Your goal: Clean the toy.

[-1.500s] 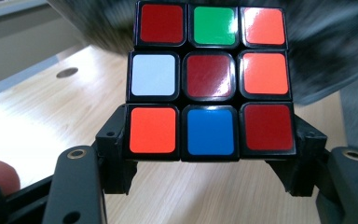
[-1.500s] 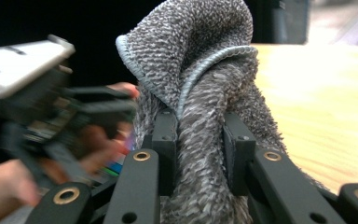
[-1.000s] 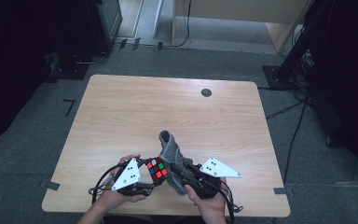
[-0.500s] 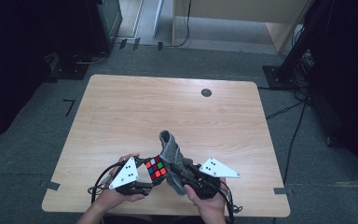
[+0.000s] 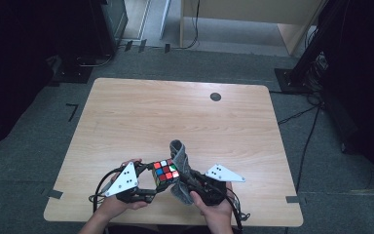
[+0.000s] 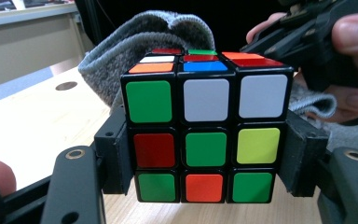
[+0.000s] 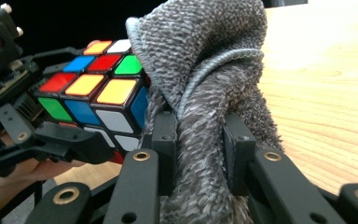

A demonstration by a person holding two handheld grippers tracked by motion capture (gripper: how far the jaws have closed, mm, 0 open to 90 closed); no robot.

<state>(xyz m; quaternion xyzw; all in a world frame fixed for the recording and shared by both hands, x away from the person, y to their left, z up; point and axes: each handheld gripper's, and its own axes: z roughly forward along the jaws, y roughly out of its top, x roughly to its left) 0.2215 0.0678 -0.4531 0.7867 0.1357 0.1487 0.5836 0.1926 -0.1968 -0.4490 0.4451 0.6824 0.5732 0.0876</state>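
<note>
At the near edge of the table [image 5: 126, 112], the person's two hands hold the claws close together, almost meeting over the wood. The left claw [image 6: 205, 154] is clamped on a scrambled puzzle cube [image 6: 206, 135]: in the left gripper view its two black jaws press flat against the cube's left and right sides, at the middle and lower rows, and the cube sits square between them with a green, white and white top row facing the camera. In the high view the cube [image 5: 165, 170] hangs just above the table between the two hands, nearer the left one.

The right claw [image 7: 200, 149] is closed on a grey knitted cloth [image 7: 205, 93]. In the right gripper view the jaws pinch a bunched waist of the cloth between them, and the fabric swells out above the pads into a folded hood. That fold lies against the cube's [image 7: 98, 93] right side, touching it; the left claw's black frame shows at the far left, gripping the cube from the other way. In the left gripper view the same cloth [image 6: 121, 51] rises behind and over the cube's top.

Farther off, the table is bare light wood, with a small dark round spot [image 5: 215, 96] near its far edge. Beyond it lies grey carpet [image 5: 224, 58].
</note>
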